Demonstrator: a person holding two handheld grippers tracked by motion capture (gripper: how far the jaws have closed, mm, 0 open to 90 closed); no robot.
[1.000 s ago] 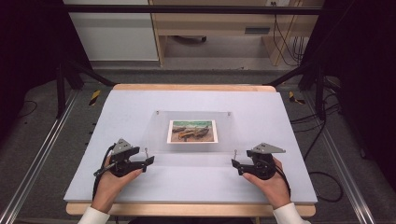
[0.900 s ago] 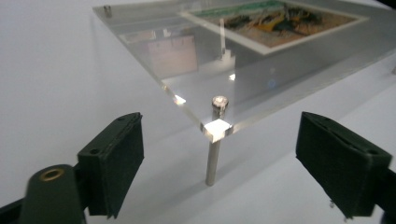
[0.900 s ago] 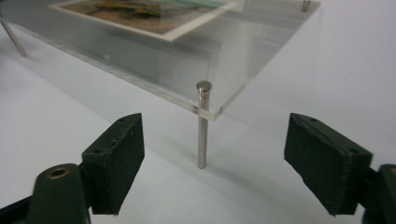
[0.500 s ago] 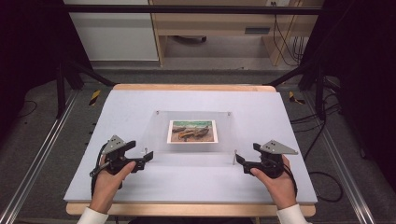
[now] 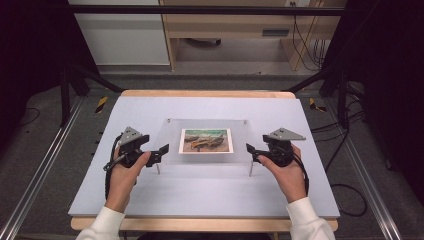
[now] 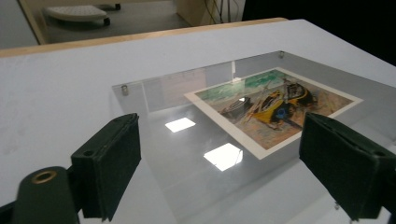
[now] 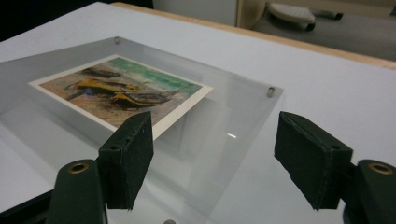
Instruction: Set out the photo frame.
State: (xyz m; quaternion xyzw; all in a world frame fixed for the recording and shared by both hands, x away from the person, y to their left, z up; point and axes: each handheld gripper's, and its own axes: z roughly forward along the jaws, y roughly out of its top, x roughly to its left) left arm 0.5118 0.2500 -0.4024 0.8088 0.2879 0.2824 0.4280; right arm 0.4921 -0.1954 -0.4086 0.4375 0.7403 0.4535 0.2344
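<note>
Clear acrylic frame with a boat picture sits mid-table, raised on small metal posts above the pale table. My left gripper stands at the frame's left edge and my right gripper at its right edge, jaws of both apart, the panel's edges lying between them, neither clamped on it.

A rectangular table covered by a pale grey sheet, with a light wooden edge along its far and near sides, is seen. At its middle a clear acrylic picture frame is carried on small metal legs, with a white-bordered painted boat print held in it.
</note>
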